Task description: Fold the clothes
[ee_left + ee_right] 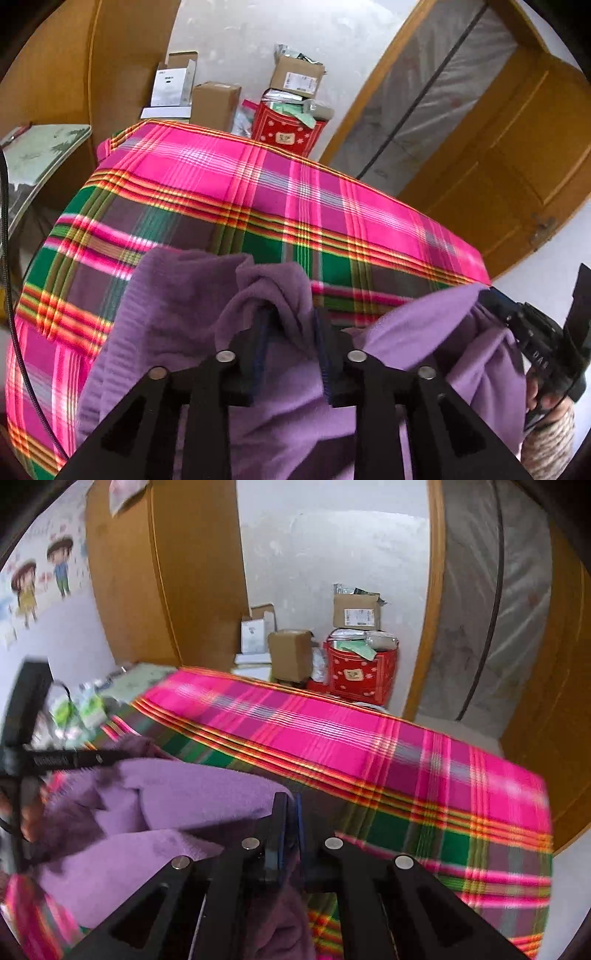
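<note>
- Two tools work one purple fleece garment (177, 295) that lies bunched on the near part of a surface (229, 177) covered in glossy pink, green and yellow plaid cloth.
- The garment is soft and napped, with a ribbed band at about 9 o'clock in the left wrist view and rounded folds heaped in the middle.
- The left tool (290, 325) is released: its black fingers stand apart, and a ridge of fleece sits loosely between them.
- The right tool (291, 805) is clenched on a thin fold of the garment, its blue-edged pads nearly meeting.
- In the left view the right tool shows at 3 o'clock, at the garment's edge, with a hand (543, 402) behind it.
- From 10 to 2 o'clock the plaid lies flat and bare up to its far edge.
- Beyond that edge stand cardboard boxes (216, 105) and a red box (286, 131) against a white wall.
</note>
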The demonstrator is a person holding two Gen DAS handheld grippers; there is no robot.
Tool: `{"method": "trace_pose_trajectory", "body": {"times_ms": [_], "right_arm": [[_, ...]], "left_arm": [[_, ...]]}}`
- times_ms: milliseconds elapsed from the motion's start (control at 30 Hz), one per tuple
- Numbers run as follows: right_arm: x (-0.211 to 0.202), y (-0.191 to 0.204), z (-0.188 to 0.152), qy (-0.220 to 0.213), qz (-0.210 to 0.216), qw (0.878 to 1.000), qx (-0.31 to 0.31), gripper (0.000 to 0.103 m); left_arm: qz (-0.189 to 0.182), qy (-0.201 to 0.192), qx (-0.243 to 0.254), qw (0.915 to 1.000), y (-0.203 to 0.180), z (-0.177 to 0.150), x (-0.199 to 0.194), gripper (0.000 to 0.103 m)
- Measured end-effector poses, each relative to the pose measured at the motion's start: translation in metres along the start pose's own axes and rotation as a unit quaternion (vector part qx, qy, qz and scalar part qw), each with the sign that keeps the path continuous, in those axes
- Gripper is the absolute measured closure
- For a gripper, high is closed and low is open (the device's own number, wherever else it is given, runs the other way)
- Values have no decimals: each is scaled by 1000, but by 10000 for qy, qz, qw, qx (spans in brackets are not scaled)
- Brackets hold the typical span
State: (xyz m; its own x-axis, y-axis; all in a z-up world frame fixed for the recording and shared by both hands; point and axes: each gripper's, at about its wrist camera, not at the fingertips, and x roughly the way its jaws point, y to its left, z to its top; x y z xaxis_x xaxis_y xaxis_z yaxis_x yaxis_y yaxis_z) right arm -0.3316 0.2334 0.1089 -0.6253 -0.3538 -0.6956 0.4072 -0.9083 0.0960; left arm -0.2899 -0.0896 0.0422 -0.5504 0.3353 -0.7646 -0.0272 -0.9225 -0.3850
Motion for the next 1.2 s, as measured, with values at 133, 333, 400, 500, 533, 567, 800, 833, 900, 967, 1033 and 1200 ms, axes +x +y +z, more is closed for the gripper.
{"method": "trace_pose_trajectory", "body": {"times_ms": [133, 333, 400, 500, 533, 567, 800, 833, 900, 967, 1033, 1200], "right_arm": [[-28, -7, -6, -145, 274, 9990, 327, 82], [-80, -15, -29, -378, 751, 9939, 712, 74], [-99, -12, -49, -424, 926, 9924, 691, 69], [-118, -2, -84, -382, 1047, 9923, 543, 65], [-121, 2, -95, -341, 1085, 9922, 508, 64], [-125, 5, -106, -322, 1078, 9924, 499, 64], [-135, 27, -149, -336, 1142, 9916, 514, 64], [-134, 30, -151, -318, 1124, 9922, 438, 64], [-129, 38, -150, -297, 1027, 9939, 260, 64], [-122, 44, -147, -251, 908, 9954, 166, 61], [-115, 44, -144, -166, 919, 9954, 205, 63], [-113, 45, -138, -168, 670, 9976, -3, 93]], "left_arm": [[-208, 6, 52, 9998, -2, -15, -17, 61], [-543, -216, 618, 9964, -28, -41, -45, 61], [-661, -237, 877, 9937, -39, -48, -48, 52], [-505, -146, 1091, 9926, -50, -54, -39, 51], [-490, -95, 1102, 9927, -52, -56, -35, 51], [-472, -47, 1125, 9925, -54, -57, -32, 51], [-370, 140, 1437, 9888, -74, -66, -12, 51], [-371, 186, 1463, 9884, -77, -67, -9, 51], [-334, 276, 1481, 9880, -81, -69, -3, 51], [-303, 360, 1513, 9874, -85, -73, 2, 51], [-237, 403, 1584, 9863, -87, -76, 4, 52], [-145, 448, 1628, 9855, -87, -80, 7, 76]]}}
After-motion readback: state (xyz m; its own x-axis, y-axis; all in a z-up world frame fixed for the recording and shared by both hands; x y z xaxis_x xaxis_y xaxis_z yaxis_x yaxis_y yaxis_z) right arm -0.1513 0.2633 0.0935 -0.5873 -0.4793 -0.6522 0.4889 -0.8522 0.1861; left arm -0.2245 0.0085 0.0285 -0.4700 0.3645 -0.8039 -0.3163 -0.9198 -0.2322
